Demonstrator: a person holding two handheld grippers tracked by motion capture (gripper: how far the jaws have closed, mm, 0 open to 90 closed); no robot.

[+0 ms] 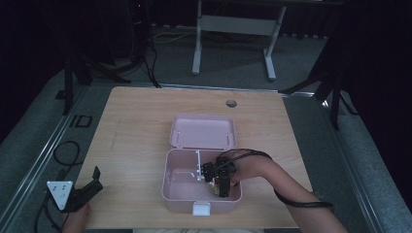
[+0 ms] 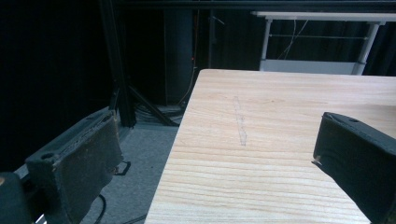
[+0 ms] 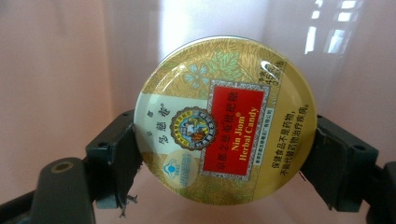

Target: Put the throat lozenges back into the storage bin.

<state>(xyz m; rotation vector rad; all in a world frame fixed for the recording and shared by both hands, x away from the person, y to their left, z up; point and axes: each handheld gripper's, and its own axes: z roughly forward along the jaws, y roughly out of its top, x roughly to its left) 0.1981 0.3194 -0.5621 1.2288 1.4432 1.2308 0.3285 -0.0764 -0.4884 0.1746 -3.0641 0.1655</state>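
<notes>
Desk: pale wood desk (image 1: 136, 126) in a dark room.
Box: pink box (image 1: 170, 191), lid open, near middle.
Right claw (image 3: 224, 154): clamped on the round candy tin (image 3: 224, 123), low inside the box's right compartment.
Left claw (image 2: 215, 158): wide, empty, near-left edge.
Progress: judged nearly placed; release remains.
Views: the tin's label is readable from the right gripper view.

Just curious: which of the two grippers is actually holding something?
The right gripper, down inside the open pink box, clamps a round gold candy tin between its jaws. The left gripper rests open at the table's corner.

Pink box (image 1: 167, 179) walls hem the candy tin (image 3: 224, 126).
</notes>
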